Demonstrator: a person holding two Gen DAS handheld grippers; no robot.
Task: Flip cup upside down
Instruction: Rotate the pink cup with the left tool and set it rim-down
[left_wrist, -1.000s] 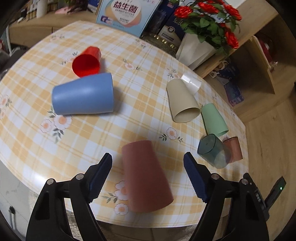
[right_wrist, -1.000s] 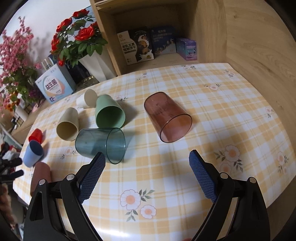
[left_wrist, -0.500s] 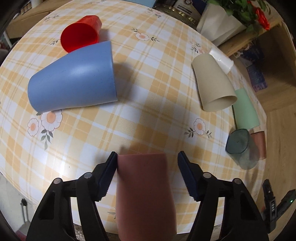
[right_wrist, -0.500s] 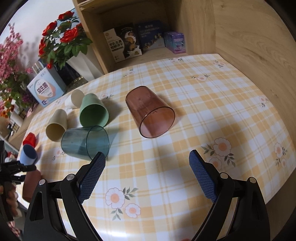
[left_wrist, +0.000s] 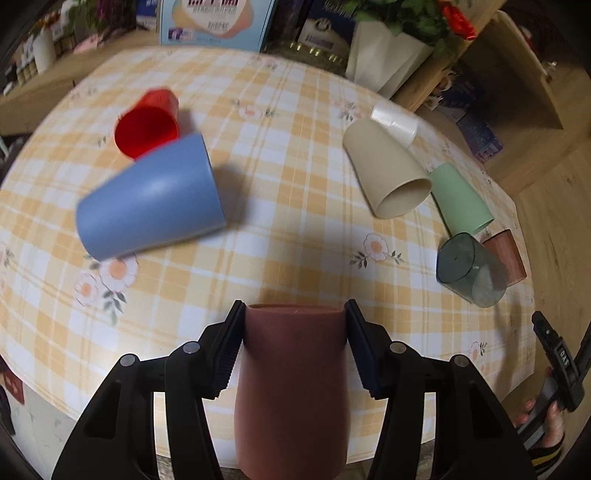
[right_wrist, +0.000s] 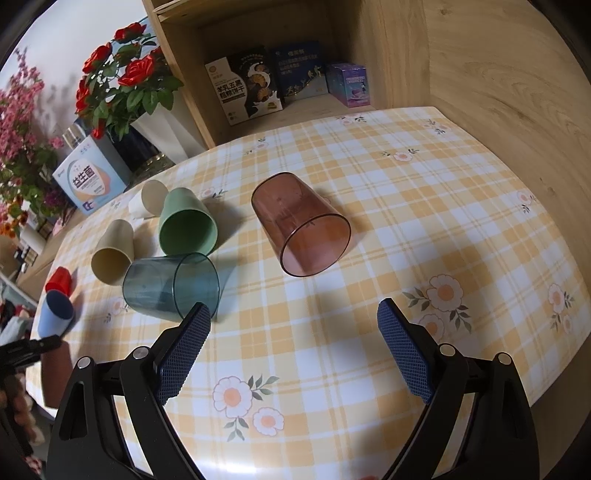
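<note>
My left gripper (left_wrist: 294, 325) is shut on a matte terracotta cup (left_wrist: 293, 384) at the near table edge; both pads press its sides near its closed base, which points away from the camera. A blue cup (left_wrist: 147, 199) and a red cup (left_wrist: 147, 123) lie on their sides to the far left. My right gripper (right_wrist: 293, 334) is open and empty above the checked tablecloth (right_wrist: 424, 229). A clear brown cup (right_wrist: 301, 225) lies on its side just beyond it, mouth toward the camera.
Beige (left_wrist: 388, 173), white (left_wrist: 395, 122), green (left_wrist: 460, 199) and clear teal (left_wrist: 469, 271) cups lie on their sides at the right. A white vase of red roses (right_wrist: 125, 96) and boxes stand past the table's far edge. A wooden shelf wall (right_wrist: 498, 92) borders the right.
My left gripper moved forward around the terracotta cup and shut on it; the view has tilted since. My right gripper stayed open and drifted slightly toward the clear brown cup.
</note>
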